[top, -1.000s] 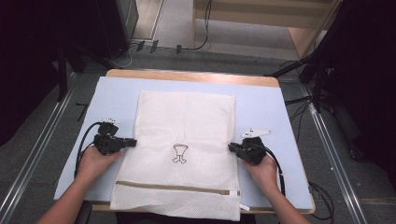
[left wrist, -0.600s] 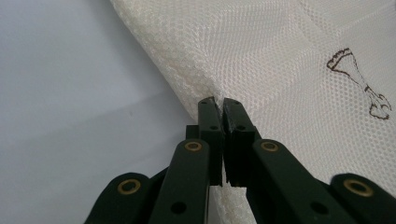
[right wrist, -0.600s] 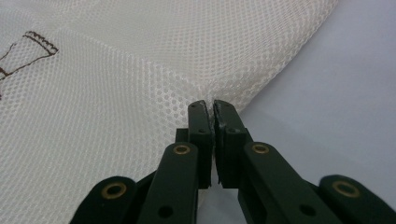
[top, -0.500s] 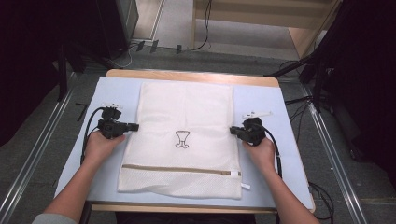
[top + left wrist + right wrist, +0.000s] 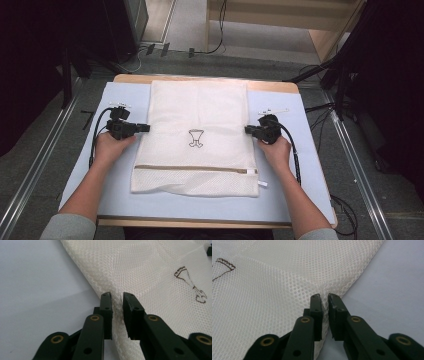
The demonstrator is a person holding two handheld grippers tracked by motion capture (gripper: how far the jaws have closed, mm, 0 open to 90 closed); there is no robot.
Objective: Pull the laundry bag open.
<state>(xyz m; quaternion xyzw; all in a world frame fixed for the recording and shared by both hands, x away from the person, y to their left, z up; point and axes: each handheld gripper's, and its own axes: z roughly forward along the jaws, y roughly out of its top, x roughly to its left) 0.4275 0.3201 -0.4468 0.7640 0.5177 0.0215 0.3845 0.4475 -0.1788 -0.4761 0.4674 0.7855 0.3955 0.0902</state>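
Observation:
A white mesh laundry bag [image 5: 197, 135] lies flat on the pale blue mat [image 5: 300, 165], with a small brown emblem [image 5: 195, 138] at its middle and a tan zipper band [image 5: 195, 169] near the front. My left gripper [image 5: 146, 128] is shut on the bag's left edge; the mesh [image 5: 150, 277] is pinched between its jaws, left gripper [image 5: 117, 298]. On the bag's right edge my right gripper [image 5: 247, 129] is shut as well, with the mesh [image 5: 274, 290] bunched between the jaws of the right gripper [image 5: 324, 298].
The mat covers a wooden table [image 5: 200, 79] whose far edge shows beyond the bag. Metal rails [image 5: 45, 150] run along both sides on the floor. Cables [image 5: 215, 30] and dark equipment stand behind the table. Bare mat lies left and right of the bag.
Both grippers have carried the bag away from the person, so its zipper end now lies on the mat instead of hanging over the front edge.

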